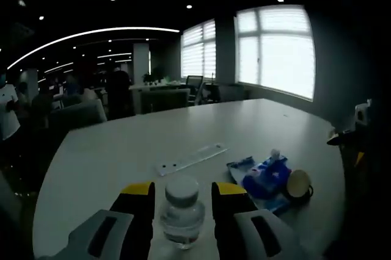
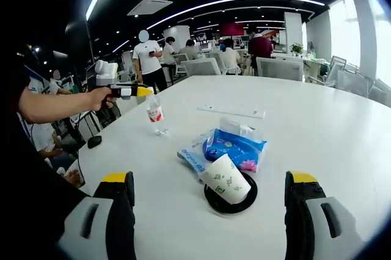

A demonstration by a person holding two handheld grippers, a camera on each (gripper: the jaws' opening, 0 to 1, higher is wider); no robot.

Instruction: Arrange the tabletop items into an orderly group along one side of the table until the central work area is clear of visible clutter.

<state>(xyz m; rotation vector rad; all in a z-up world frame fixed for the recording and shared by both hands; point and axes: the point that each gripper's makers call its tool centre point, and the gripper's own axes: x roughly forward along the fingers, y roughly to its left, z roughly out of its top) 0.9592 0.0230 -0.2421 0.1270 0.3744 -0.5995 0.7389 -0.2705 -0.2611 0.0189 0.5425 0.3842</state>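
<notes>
Your left gripper (image 1: pixel 183 202) is sitting with its yellow-tipped jaws either side of the water bottle (image 1: pixel 181 211), which is standing upright on the white table (image 1: pixel 110 156); the jaws are close beside the bottle, but whether they are pressing on it cannot be told. In the right gripper view your hand (image 2: pixel 101 97) is holding that left gripper (image 2: pixel 137 92) at the bottle (image 2: pixel 156 114) near the table's far left edge. Your right gripper (image 2: pixel 208 202) is hovering with its jaws spread wide and gripping nothing, well apart on either side of the paper cup (image 2: pixel 225 179), which is lying tilted on a black round lid (image 2: pixel 230 199). Just behind the cup, a blue tissue pack (image 2: pixel 235 146) is resting on a blue-printed flat packet (image 2: pixel 192 156). Farther back, a white ruler-like strip (image 2: pixel 231 111) is lying flat
</notes>
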